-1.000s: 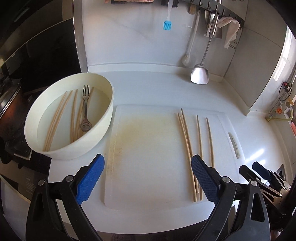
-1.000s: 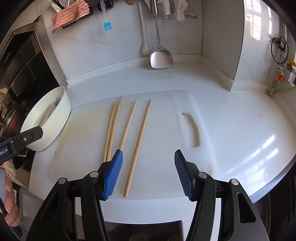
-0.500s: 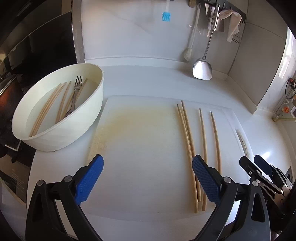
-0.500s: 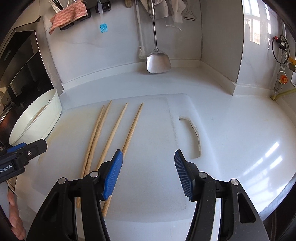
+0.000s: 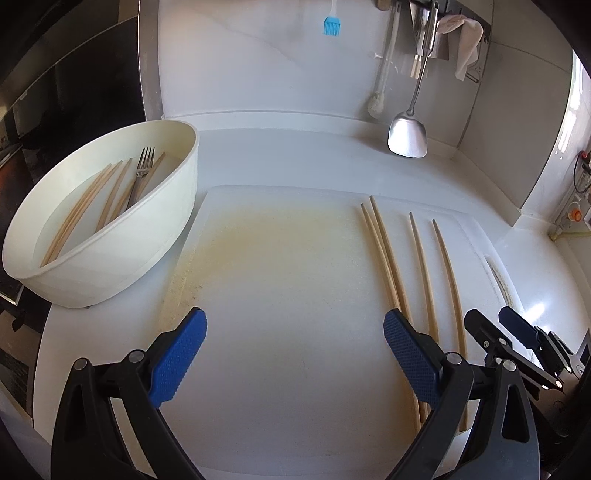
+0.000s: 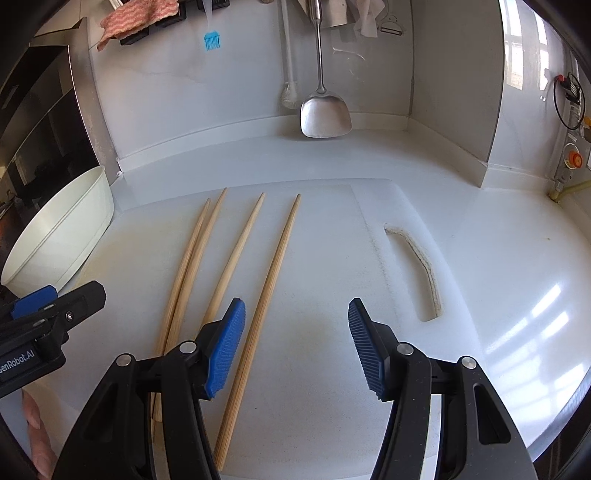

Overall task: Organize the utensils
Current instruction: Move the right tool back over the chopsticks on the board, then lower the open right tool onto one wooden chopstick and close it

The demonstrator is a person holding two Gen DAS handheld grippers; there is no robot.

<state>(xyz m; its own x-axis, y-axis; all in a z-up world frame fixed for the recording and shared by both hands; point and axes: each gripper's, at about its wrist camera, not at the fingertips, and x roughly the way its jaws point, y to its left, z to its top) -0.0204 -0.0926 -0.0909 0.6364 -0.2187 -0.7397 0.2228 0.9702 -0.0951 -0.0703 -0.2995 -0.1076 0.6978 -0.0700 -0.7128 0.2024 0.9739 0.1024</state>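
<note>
Several wooden chopsticks [image 5: 388,251] [image 6: 273,266] lie side by side on the right half of a white cutting board [image 5: 280,277] [image 6: 321,236]. A cream bowl [image 5: 177,177] [image 6: 62,229] stands left of the board and holds more chopsticks [image 5: 85,210] and a metal fork [image 5: 142,173]. My left gripper [image 5: 295,347] hangs open over the board's near middle, its right finger above the chopsticks' near ends. My right gripper [image 6: 295,343] is open too, low over the board. The rightmost chopstick runs between its jaws, close to the left pad, which does not press on it.
A steel spatula [image 5: 406,136] [image 6: 325,114], a blue brush [image 5: 331,26] and a red-checked cloth [image 6: 136,14] hang on the back wall. The board's handle slot [image 6: 417,266] is at its right end. White counter extends right; a dark appliance stands left. A hand [image 6: 37,435] shows at bottom left.
Both grippers have come down and closer to the cutting board, so the chopsticks look larger and nearer. The jaws of both stand as wide as before.
</note>
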